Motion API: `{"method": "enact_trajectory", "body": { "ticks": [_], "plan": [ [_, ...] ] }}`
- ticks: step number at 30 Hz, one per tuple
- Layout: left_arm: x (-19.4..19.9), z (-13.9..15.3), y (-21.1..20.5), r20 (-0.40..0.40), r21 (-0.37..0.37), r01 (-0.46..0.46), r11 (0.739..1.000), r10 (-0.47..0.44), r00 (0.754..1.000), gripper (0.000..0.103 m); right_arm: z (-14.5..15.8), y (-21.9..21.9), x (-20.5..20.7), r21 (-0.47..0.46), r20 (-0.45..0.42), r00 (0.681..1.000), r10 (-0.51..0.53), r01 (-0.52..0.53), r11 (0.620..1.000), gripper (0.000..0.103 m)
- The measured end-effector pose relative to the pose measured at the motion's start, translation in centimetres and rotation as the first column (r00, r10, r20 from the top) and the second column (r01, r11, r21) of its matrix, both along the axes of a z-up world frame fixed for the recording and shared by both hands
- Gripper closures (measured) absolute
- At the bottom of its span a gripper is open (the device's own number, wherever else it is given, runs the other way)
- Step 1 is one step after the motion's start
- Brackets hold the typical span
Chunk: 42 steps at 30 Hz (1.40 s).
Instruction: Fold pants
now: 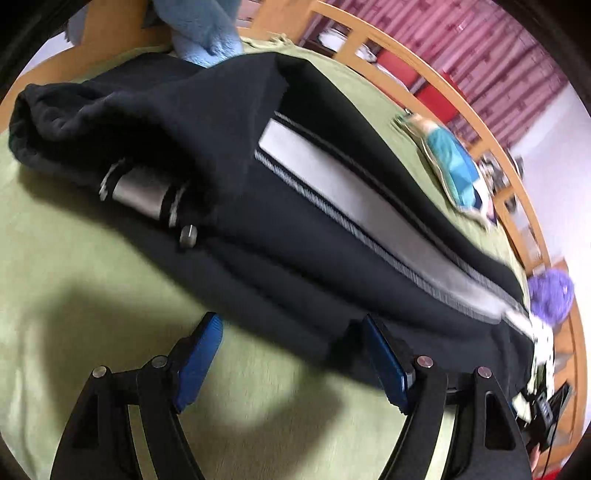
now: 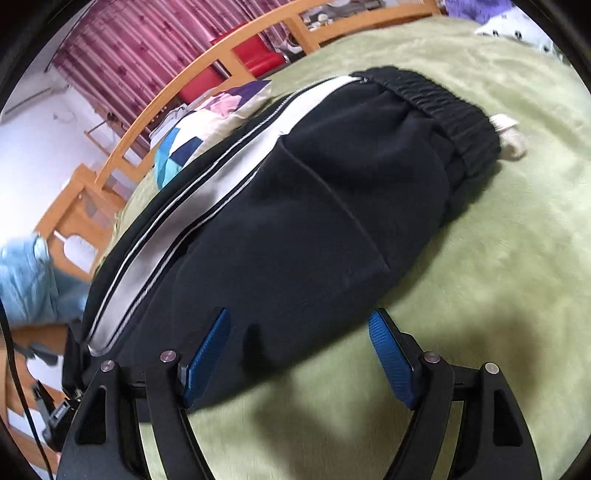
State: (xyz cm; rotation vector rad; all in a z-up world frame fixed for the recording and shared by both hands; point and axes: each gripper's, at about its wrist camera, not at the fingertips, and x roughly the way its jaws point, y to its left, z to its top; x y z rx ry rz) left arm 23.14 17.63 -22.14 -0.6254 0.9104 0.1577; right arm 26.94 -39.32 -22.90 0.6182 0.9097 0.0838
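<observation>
Black pants with a white side stripe lie folded lengthwise on a green blanket. In the left wrist view the leg-cuff end is bunched at the far left. My left gripper is open and empty, just above the pants' near edge. In the right wrist view the pants show their elastic waistband at the far right with a white drawstring. My right gripper is open and empty, its left finger over the cloth.
A wooden bed rail curves behind the pants. A patterned cushion lies beside the rail; it also shows in the right wrist view. A light blue towel and purple cloth lie at the blanket's ends.
</observation>
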Motion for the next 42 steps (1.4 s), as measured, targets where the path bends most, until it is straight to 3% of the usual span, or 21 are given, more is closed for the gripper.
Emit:
{"method": "enact_trajectory", "body": {
  "ticks": [4, 5, 7, 8, 10, 14, 18, 20, 23, 26, 28, 32, 33, 35, 37, 39, 42],
  "plan": [
    [1.6, -0.6, 0.2, -0.027, -0.006, -0.082, 0.997, 0.081, 0.996, 0.032, -0.9, 0.0, 2.8, 0.011, -0.011, 0.999, -0.042, 0.042, 0.999, 0.025],
    [1.8, -0.5, -0.1, -0.027, 0.02, -0.098, 0.995, 0.098, 0.995, 0.053, -1.0, 0.1, 3.3, 0.009, -0.01, 0.998, -0.058, 0.058, 0.998, 0.026],
    [2.0, -0.4, -0.3, -0.025, 0.023, -0.086, 0.996, 0.086, 0.996, 0.076, -0.9, 0.6, 4.2, -0.014, 0.011, 0.997, -0.082, 0.082, 0.997, 0.056],
    [1.7, -0.2, -0.3, -0.012, 0.019, -0.087, 0.996, 0.087, 0.996, 0.086, -0.9, 0.7, 4.6, -0.039, 0.02, 0.996, -0.087, 0.088, 0.995, 0.081],
    [1.2, 0.4, -0.3, 0.006, 0.036, -0.072, 0.997, 0.071, 0.997, 0.09, -0.9, 0.2, 4.5, -0.026, 0.038, 0.994, -0.104, 0.105, 0.994, 0.089],
    [-0.8, 2.5, -1.0, -0.003, 0.04, -0.003, 0.999, 0.003, 1.0, 0.091, 2.0, -1.1, 0.9, -0.01, 0.123, 0.986, -0.114, 0.116, 0.993, 0.091],
    [-4.8, 4.0, -4.0, 0.005, 0.075, 0.062, 0.995, -0.062, 0.998, 0.091, 3.3, -3.6, -4.0, -0.006, 0.097, 0.985, -0.14, 0.141, 0.99, 0.091],
    [-7.6, 4.1, -6.0, 0.014, 0.046, 0.095, 0.994, -0.096, 0.995, 0.091, 3.7, -5.5, -6.7, -0.011, 0.09, 0.985, -0.148, 0.15, 0.989, 0.091],
    [-11.9, 3.4, -9.6, 0.006, -0.001, 0.154, 0.988, -0.154, 0.988, 0.091, 4.7, -9.3, -12.2, -0.095, 0.077, 0.983, -0.166, 0.173, 0.98, 0.091],
    [-15.9, 2.7, -13.1, 0.01, -0.057, 0.235, 0.97, -0.235, 0.972, 0.091, 5.3, -13.8, -17.4, -0.124, 0.06, 0.977, -0.203, 0.209, 0.97, 0.091],
    [-17.9, 2.5, -15.8, 0.0, -0.049, 0.316, 0.948, -0.316, 0.949, 0.09, 5.4, -16.8, -20.5, -0.139, 0.04, 0.968, -0.247, 0.25, 0.958, 0.09],
    [-19.6, 2.8, -17.8, -0.031, 0.053, 0.394, 0.918, -0.393, 0.919, 0.085, 4.2, -20.3, -24.3, -0.153, -0.044, 0.953, -0.301, 0.291, 0.944, 0.073],
    [-20.0, 3.0, -17.7, -0.036, 0.048, 0.409, 0.911, -0.408, 0.912, 0.085, 3.8, -20.7, -25.0, -0.153, -0.059, 0.952, -0.299, 0.287, 0.946, 0.061],
    [-21.0, 3.9, -16.6, -0.01, 0.029, 0.429, 0.903, -0.429, 0.903, 0.085, 4.2, -19.8, -27.2, -0.233, -0.063, 0.944, -0.325, 0.302, 0.924, 0.049],
    [-22.7, 5.3, -15.0, 0.033, 0.068, 0.43, 0.9, -0.433, 0.901, 0.073, 5.1, -18.0, -28.9, -0.312, -0.033, 0.948, -0.316, 0.29, 0.904, 0.047],
    [-23.6, 6.5, -13.9, 0.061, 0.143, 0.393, 0.908, -0.405, 0.912, 0.043, 6.4, -16.3, -30.7, -0.349, -0.004, 0.956, -0.293, 0.273, 0.896, 0.046],
    [-23.6, 8.4, -12.4, 0.122, 0.248, 0.325, 0.913, -0.362, 0.924, 0.041, 8.1, -13.5, -30.6, -0.34, 0.037, 0.962, -0.27, 0.266, 0.902, 0.039]
  ]
}}
